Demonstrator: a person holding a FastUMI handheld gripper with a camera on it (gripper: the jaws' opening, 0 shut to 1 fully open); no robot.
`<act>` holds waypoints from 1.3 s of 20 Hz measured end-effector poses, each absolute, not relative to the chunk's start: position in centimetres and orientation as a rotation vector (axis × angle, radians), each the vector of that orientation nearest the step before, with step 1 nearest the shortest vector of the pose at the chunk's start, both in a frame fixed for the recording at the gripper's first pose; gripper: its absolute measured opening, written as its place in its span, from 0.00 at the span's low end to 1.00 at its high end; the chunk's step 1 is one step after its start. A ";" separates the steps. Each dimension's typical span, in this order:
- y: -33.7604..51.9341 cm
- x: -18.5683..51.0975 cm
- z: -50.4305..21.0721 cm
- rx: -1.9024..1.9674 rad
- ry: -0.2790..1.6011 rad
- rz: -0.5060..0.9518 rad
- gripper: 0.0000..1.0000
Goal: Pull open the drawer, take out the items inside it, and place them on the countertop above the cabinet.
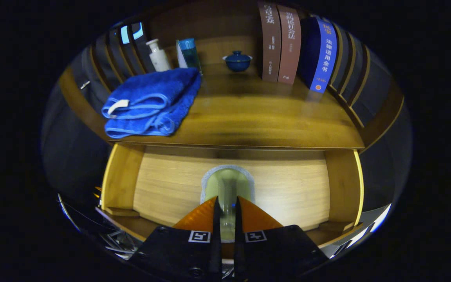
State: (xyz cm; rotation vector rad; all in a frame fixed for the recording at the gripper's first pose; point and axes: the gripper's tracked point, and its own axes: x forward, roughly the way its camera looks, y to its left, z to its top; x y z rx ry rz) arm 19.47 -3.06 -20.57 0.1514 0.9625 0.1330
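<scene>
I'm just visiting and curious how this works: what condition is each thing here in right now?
drawer: pulled open.
pale green item: gripped between the fingers, over the drawer.
gripper: shut on the pale green item.
blue towel: folded, lying on the countertop.
lidded blue cup: upright, lid on.
white bottle: upright, capped.
books: standing upright, closed.
</scene>
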 end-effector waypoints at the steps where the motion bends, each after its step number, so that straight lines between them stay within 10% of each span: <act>1: -3.1 19.1 -19.5 0.159 0.954 0.140 0.17; 26: -5.6 37.3 -16.2 0.130 0.911 0.033 0.17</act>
